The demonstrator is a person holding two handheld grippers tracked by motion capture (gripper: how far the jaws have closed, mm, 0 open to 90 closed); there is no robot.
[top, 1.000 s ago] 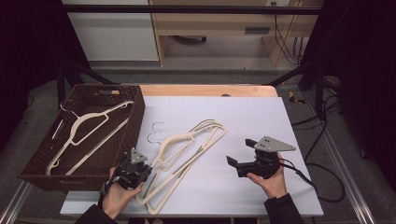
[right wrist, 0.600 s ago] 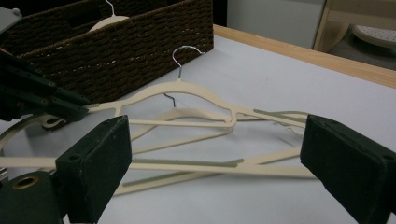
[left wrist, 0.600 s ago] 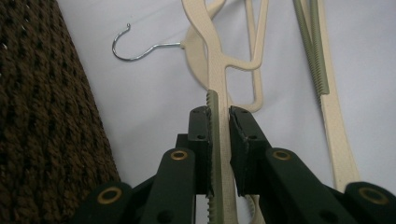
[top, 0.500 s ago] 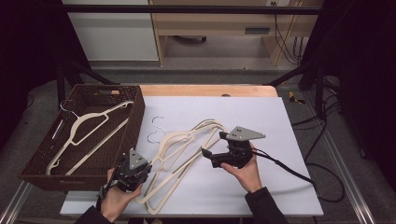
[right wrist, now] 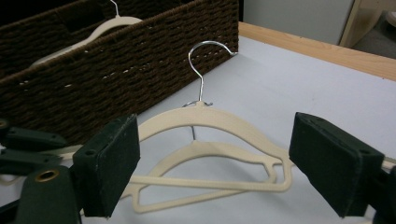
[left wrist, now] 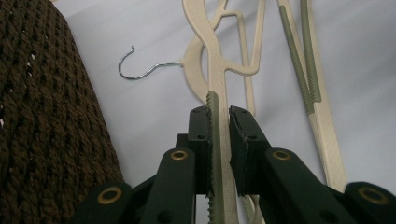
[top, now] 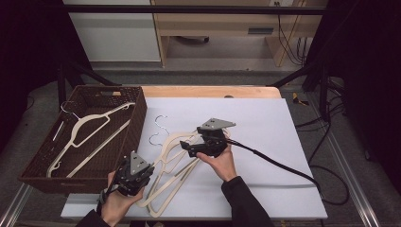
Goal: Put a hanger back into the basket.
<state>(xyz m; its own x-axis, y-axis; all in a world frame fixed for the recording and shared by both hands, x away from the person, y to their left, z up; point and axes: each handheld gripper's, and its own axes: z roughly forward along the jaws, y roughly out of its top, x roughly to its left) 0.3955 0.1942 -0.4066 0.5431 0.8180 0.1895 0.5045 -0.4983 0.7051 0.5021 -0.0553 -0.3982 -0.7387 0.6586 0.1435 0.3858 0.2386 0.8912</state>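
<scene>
Two cream hangers (top: 172,142) with wire hooks lie overlapped on the white tabletop (top: 265,123). My left gripper (top: 147,166) is shut on one arm of a hanger (left wrist: 210,70), the ribbed strip pinched between its pads near the table's front left. My right gripper (top: 185,149) hovers over the hangers' necks, pointing left. Its jaws have just been closing a little but stand wide apart, and the pads (right wrist: 112,158) touch nothing. The two hangers (right wrist: 210,116) lie between and beyond them. A third cream hanger (top: 90,125) rests inside the brown wicker basket (top: 137,118).
The basket's woven wall (right wrist: 116,70) stands just left of the hangers. A black cable (top: 283,165) trails from my right gripper across the table to the right edge. A wooden strip (top: 213,91) runs along the far edge.
My right gripper has travelled left from the table's right side to above the hangers. The left gripper and its hanger have stayed put.
</scene>
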